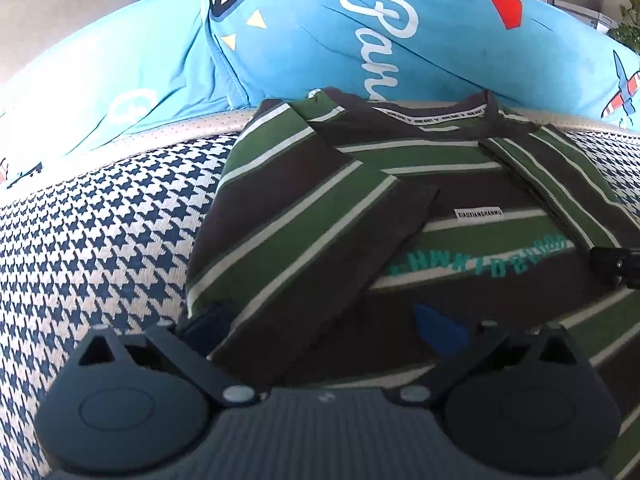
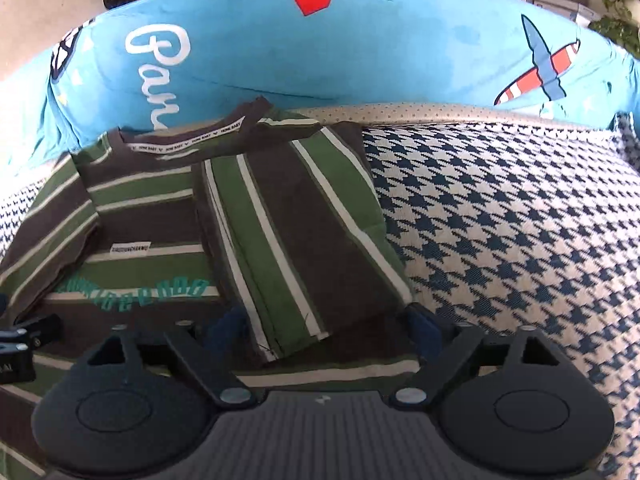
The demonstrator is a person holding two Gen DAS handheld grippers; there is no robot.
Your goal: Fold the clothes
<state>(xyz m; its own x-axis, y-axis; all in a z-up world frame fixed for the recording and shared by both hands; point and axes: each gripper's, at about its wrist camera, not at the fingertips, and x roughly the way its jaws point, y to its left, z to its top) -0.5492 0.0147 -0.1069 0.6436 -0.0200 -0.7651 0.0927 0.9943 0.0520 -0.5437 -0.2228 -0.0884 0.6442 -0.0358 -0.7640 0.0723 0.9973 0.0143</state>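
Your shirt [image 1: 400,208] lies flat on the houndstooth bed [image 1: 100,220], collar toward the blue pillow [image 1: 320,40] at the far edge; both sides are already folded in over the middle, the left flap [image 1: 300,220] lying slantwise across the chest, the right flap [image 2: 288,232] lying straight down its own side; the two flaps do not quite meet, so the printed lettering shows between them. That is the lengthwise part done, by my reading; what is left is the crosswise fold, hem up toward the collar, and perhaps a tidying of the skewed left flap first. Your left tool [image 1: 324,322] sits low over the near part of the shirt with its jaws well apart, nothing pinched between them; your right tool [image 2: 328,330] is likewise spread wide, its fingers either side of the right flap's lower end, with the pads not pressing on the cloth. The hem itself is hidden beneath both tools, so you cannot judge from here how straight it lies.
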